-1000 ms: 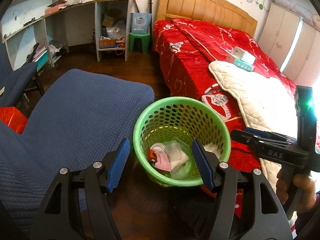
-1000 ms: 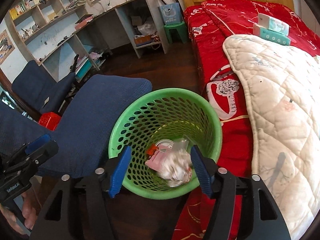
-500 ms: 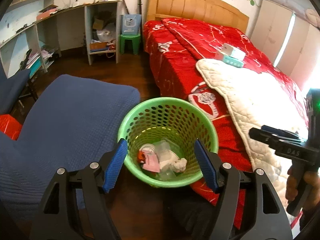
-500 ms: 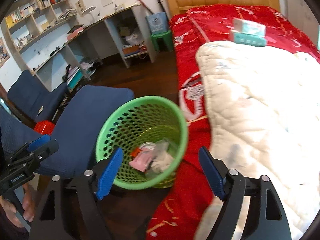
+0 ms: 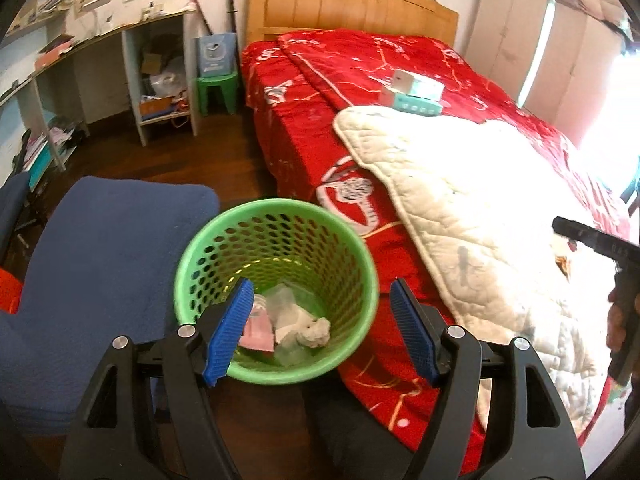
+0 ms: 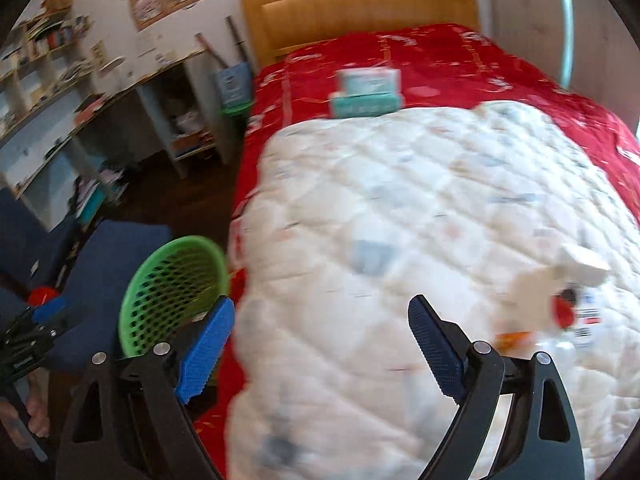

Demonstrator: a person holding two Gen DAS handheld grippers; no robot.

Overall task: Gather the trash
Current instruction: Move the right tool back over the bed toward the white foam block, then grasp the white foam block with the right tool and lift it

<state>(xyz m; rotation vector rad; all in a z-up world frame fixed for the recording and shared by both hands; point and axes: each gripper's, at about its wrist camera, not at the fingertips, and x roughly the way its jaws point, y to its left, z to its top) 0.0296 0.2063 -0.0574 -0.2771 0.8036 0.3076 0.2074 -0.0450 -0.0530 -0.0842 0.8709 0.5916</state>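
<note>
The green basket [image 5: 276,292] stands upright on the floor, mouth up, between the blue chair [image 5: 100,272] at 9 o'clock and the red bed [image 5: 360,92]. Inside lie crumpled tissue [image 5: 314,330], pink paper and clear plastic. The left gripper [image 5: 320,338] hangs spread above it. The right gripper [image 6: 320,354], spread, faces the white quilt [image 6: 400,240], blurred litter [image 6: 560,300] at 3 o'clock.

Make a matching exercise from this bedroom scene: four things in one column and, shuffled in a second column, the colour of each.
Things:
1. basket
2. quilt
3. bedspread
4. chair cover

Colours:
A. red
B. dark blue
C. green
D. cream white

Pairs: 1-C, 2-D, 3-A, 4-B
</note>
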